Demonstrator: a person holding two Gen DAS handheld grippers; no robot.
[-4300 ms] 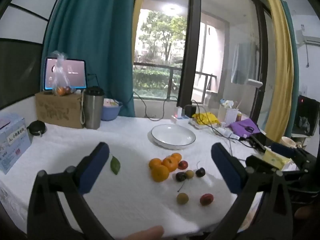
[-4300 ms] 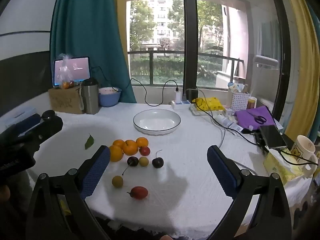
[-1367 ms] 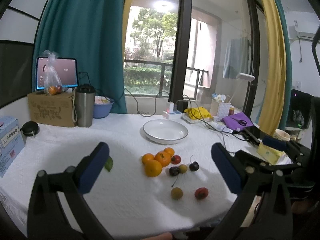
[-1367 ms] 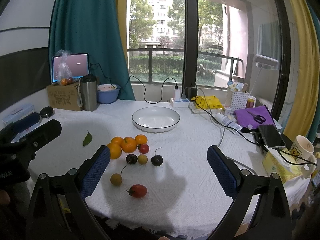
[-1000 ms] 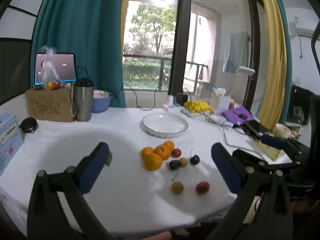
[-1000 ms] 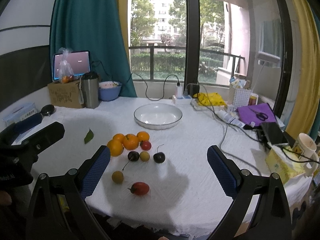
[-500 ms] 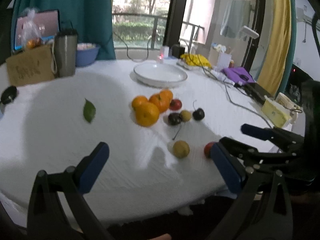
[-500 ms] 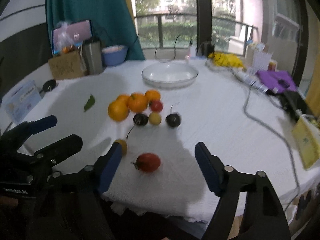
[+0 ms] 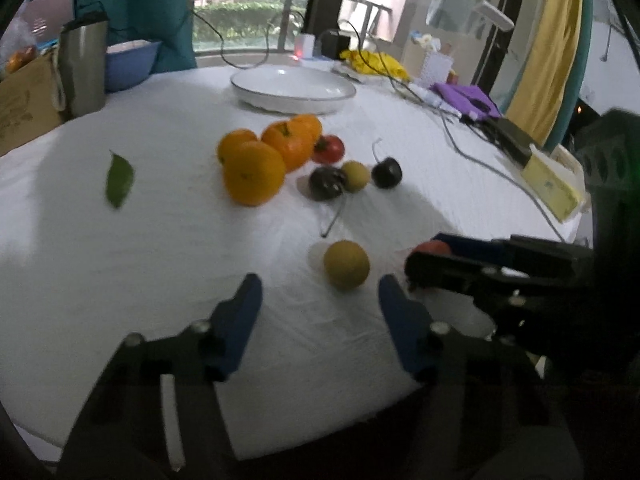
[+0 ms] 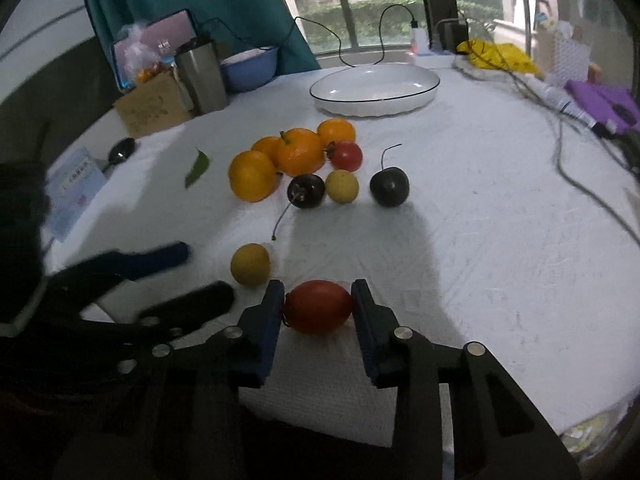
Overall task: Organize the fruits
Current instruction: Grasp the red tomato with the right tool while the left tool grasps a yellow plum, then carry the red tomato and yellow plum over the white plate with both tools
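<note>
on the white tablecloth (image 10: 480, 240), right claw (image 10: 318, 304) pinches a red tomato (image 10: 318, 312); left claw (image 9: 320, 300) gapes empty; no legible writing.

Both claws have dropped from a raised position well back from the fruit to low over the tabletop (image 10: 480, 240) at its near edge. The right claw (image 10: 318, 306), wide open earlier, has narrowed until its blue pads (image 10: 272, 312) press either side of the red tomato (image 10: 318, 312). The left claw (image 9: 320, 304) has also narrowed, though a gap remains, and now sits just short of the nearest yellow fruit (image 9: 346, 265), which lies ahead between its tips.
</note>
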